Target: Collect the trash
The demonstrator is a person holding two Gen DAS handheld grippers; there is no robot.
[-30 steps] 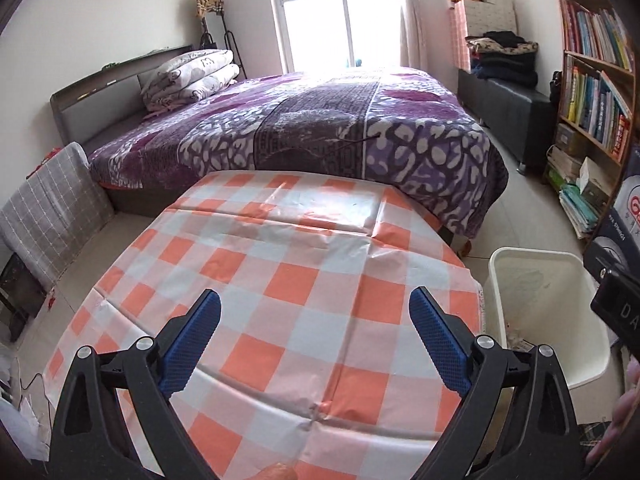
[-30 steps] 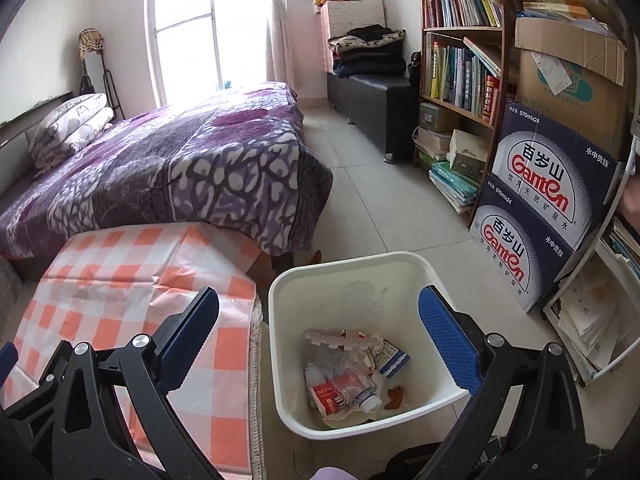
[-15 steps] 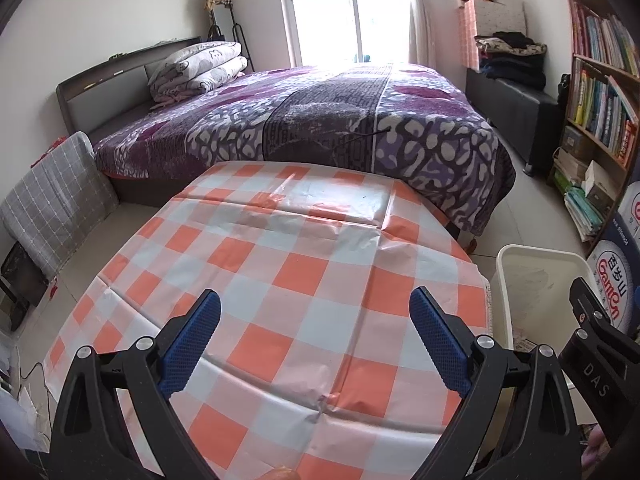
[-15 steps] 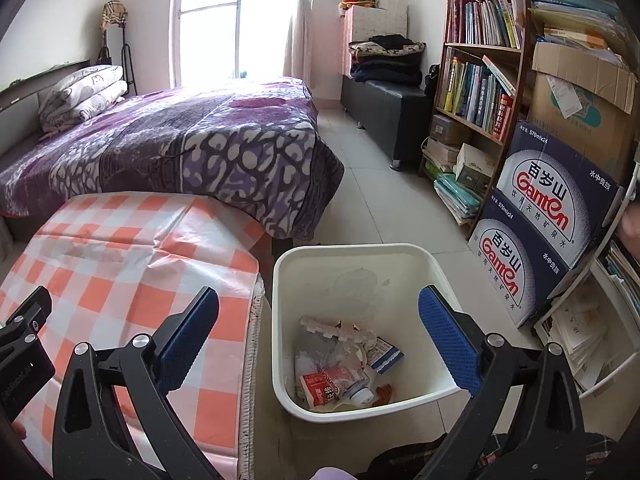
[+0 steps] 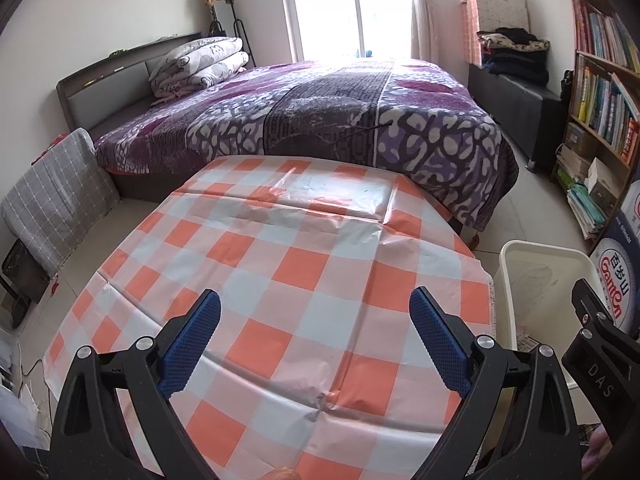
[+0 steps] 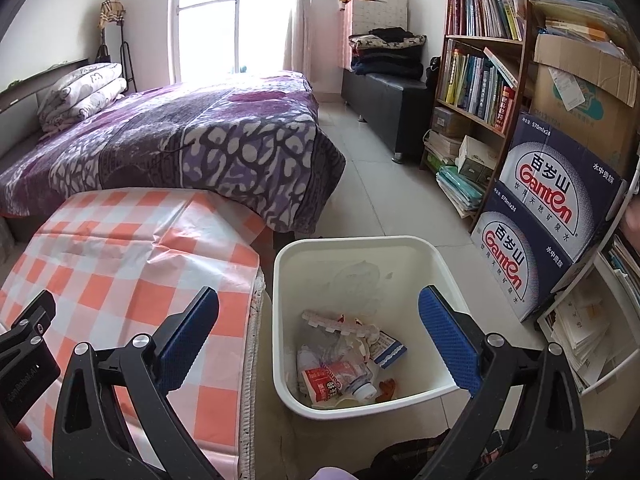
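A white plastic bin [image 6: 400, 246] stands on the floor right of the table and holds several pieces of trash [image 6: 344, 364]: wrappers, a red carton, a bottle. My right gripper [image 6: 318, 320] hangs open above the bin, nothing between its blue pads. My left gripper [image 5: 316, 326] is open over the orange-and-white checked tablecloth [image 5: 288, 264], also holding nothing. The bin's rim [image 5: 540, 248] shows at the right of the left wrist view, with part of the right gripper's body [image 5: 600, 344] beside it. No trash shows on the cloth.
A bed with a purple patterned cover [image 5: 320, 120] lies just beyond the table. A bookshelf [image 6: 480, 72] and stacked Ganten water boxes [image 6: 552, 216] line the right wall. A grey checked cushion [image 5: 56, 200] leans left of the table. Tiled floor [image 6: 380, 184] runs between bed and shelf.
Both grippers have risen and drawn back a little, so the table and bin sit lower in view. Both stay open and empty.
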